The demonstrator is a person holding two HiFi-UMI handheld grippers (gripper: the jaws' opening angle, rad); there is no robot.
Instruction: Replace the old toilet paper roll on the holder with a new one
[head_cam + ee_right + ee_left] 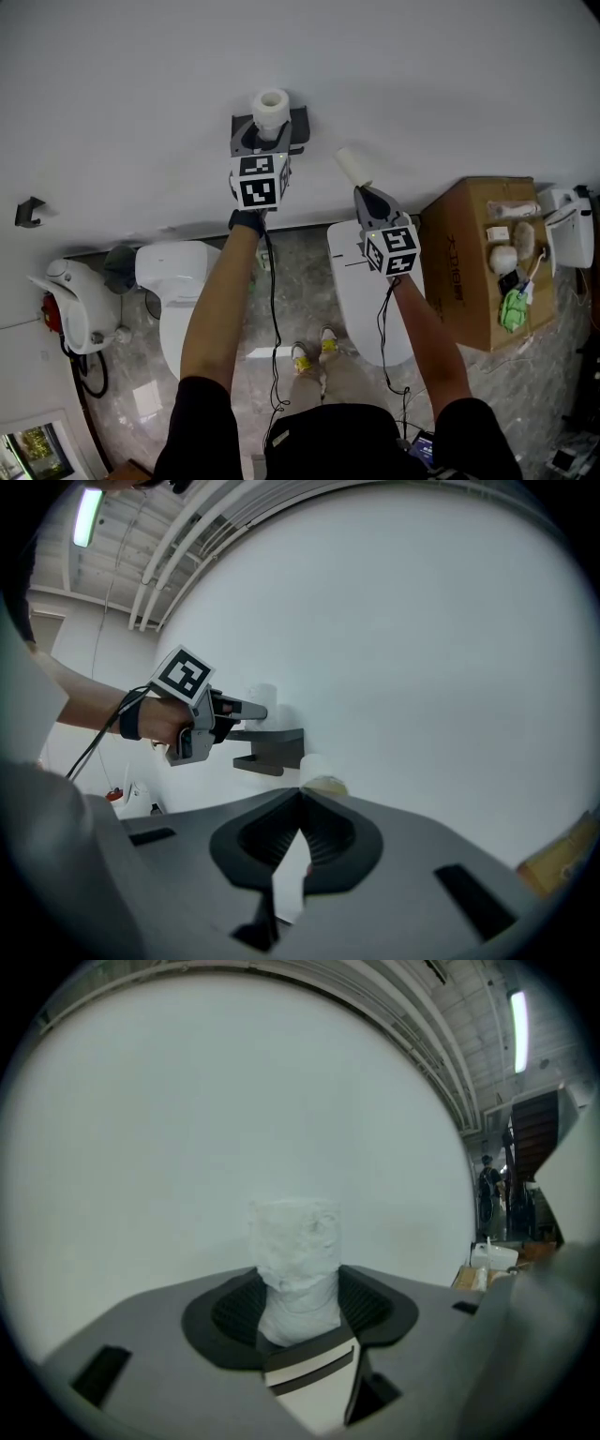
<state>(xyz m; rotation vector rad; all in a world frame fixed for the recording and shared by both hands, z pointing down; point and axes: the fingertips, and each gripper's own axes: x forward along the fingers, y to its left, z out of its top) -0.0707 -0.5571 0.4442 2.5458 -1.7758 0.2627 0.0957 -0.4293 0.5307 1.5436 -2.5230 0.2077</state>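
1. The left claw (267, 141) is clamped on the lower part of a white paper roll (295, 1251). Its pads press in enough to pinch a waist into the soft paper. The roll stands on end right at the dark holder (300, 124) on the wall (450, 75). I cannot tell whether it is already seated on the holder's peg.
2. The right claw (364, 194) is closed tight, with a bare cardboard tube (353, 166) sticking out past its tips. I judge this to be the old core, pinched by its wall. It is held up near the wall to the right of the holder, apart from it.
3. The step in hand looks like fitting the fresh roll. To do it well, line the roll's hollow core up with the holder's peg before pushing, because the squeeze may have flattened the hole.
4. Ease the grip only once the roll bears on the holder. Let go too soon and it could drop to the floor between the toilets.
5. Keep the right claw and its tube clear of the left arm's path, then set the tube aside.
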